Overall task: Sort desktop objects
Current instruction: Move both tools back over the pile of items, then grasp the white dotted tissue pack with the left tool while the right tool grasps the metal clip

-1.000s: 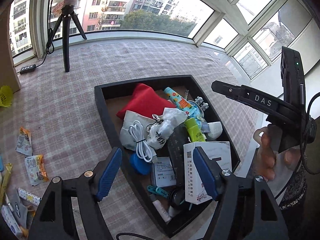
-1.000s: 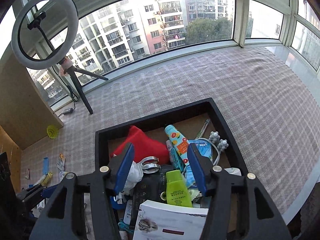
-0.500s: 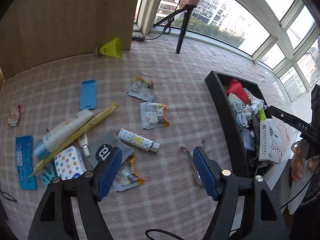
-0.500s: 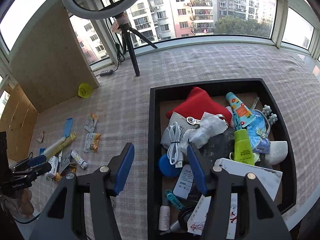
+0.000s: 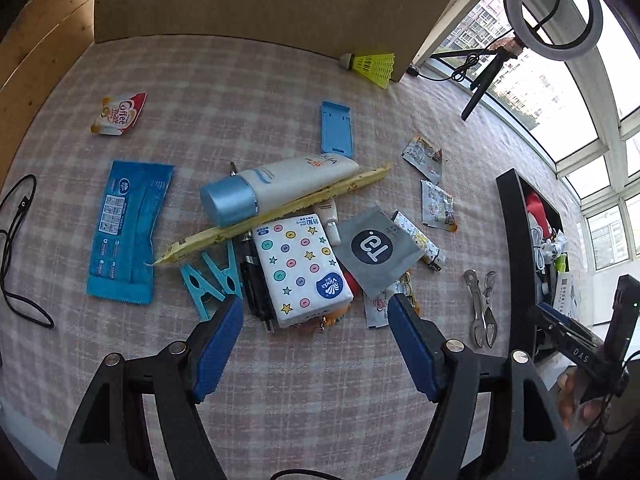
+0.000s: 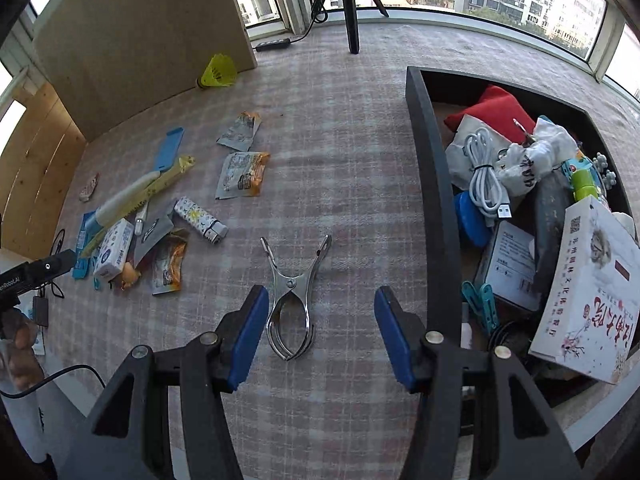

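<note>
My left gripper (image 5: pixel 316 322) stands open above the checked cloth, just in front of a white star-patterned tissue pack (image 5: pixel 302 270) in a heap with a blue-capped tube (image 5: pixel 276 190), teal clips (image 5: pixel 210 280) and a grey sachet (image 5: pixel 376 250). My right gripper (image 6: pixel 320 320) is open too, its fingers either side of a metal clip (image 6: pixel 290 300) lying flat. To its right is the black tray (image 6: pixel 436 184), full of several objects: a red pouch (image 6: pixel 486 110), a white cable (image 6: pixel 486 178), a white box (image 6: pixel 588 292).
Snack packets (image 6: pixel 242 174), a patterned lighter (image 6: pixel 200 220), a blue phone stand (image 5: pixel 336 128), a blue wipes pack (image 5: pixel 128 230) and a yellow shuttlecock (image 5: pixel 372 65) lie around. A wooden board (image 5: pixel 256 0) and a ring-light tripod (image 6: pixel 352 4) stand at the back. A black cable (image 5: pixel 16 248) runs at the left.
Both grippers swung left, away from the tray. The left one now faces the heap of loose objects; the right one has come down over the metal clip. Both stayed open.
</note>
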The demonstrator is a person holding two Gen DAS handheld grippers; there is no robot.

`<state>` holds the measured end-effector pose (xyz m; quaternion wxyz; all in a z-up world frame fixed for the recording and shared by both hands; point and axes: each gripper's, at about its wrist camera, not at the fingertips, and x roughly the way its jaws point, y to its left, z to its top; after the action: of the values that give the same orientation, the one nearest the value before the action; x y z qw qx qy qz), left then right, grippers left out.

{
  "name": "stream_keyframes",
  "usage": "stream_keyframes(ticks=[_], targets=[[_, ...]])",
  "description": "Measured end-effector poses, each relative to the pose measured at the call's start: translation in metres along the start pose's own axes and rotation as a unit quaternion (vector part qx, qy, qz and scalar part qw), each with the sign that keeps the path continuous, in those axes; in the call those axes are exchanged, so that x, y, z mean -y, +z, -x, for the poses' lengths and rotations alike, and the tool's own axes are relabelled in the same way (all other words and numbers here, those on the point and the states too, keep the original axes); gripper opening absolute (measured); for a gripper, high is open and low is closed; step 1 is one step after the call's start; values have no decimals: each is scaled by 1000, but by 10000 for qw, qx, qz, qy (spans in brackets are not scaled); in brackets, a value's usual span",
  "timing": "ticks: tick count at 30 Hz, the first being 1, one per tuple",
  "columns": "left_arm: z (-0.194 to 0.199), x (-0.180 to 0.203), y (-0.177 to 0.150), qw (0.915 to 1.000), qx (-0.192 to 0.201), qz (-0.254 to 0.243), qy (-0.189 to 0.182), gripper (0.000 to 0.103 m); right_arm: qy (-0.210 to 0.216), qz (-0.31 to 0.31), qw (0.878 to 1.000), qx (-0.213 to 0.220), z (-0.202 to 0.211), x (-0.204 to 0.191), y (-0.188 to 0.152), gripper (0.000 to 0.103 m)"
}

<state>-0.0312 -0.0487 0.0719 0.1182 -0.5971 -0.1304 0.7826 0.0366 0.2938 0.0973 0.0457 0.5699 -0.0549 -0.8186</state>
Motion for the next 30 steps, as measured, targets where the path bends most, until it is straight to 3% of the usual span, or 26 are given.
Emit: stream_keyframes(ticks=[3, 7, 9, 14, 18, 21, 24, 26, 30], targets=[[-13, 4, 3, 9999, -135, 53, 72, 72, -163, 55, 9997, -170, -16, -1, -1, 54], [-30, 7, 4, 9984, -170, 137, 519, 72, 33, 34, 9988, -478, -34, 8, -5, 54], [-37, 5, 5, 9978, -202, 317, 553, 72, 129, 122, 9984, -541, -40, 12, -5, 53], [-50, 9, 10, 9945, -227, 624, 805, 71, 349, 379, 9954, -811, -52, 19, -2, 41], [-61, 13, 8, 9894, -238, 788, 1196, 71, 476, 618, 9920, -996, -62, 22, -1, 38], [-63, 10, 6, 9875, -221, 945, 1243, 70, 543, 730, 9906, -1020, -63, 23, -1, 36], [-66, 9, 6, 9855, -279, 950, 1380, 60, 539, 855, 9896, -1022, -67, 16, 1, 29], [-66, 10, 8, 9855, -273, 909, 1406, 55, 498, 930, 9892, -1022, -68, 13, 2, 18], [-65, 12, 12, 9883, -221, 736, 1319, 50, 425, 953, 9895, -1005, -72, 8, 4, 7]])
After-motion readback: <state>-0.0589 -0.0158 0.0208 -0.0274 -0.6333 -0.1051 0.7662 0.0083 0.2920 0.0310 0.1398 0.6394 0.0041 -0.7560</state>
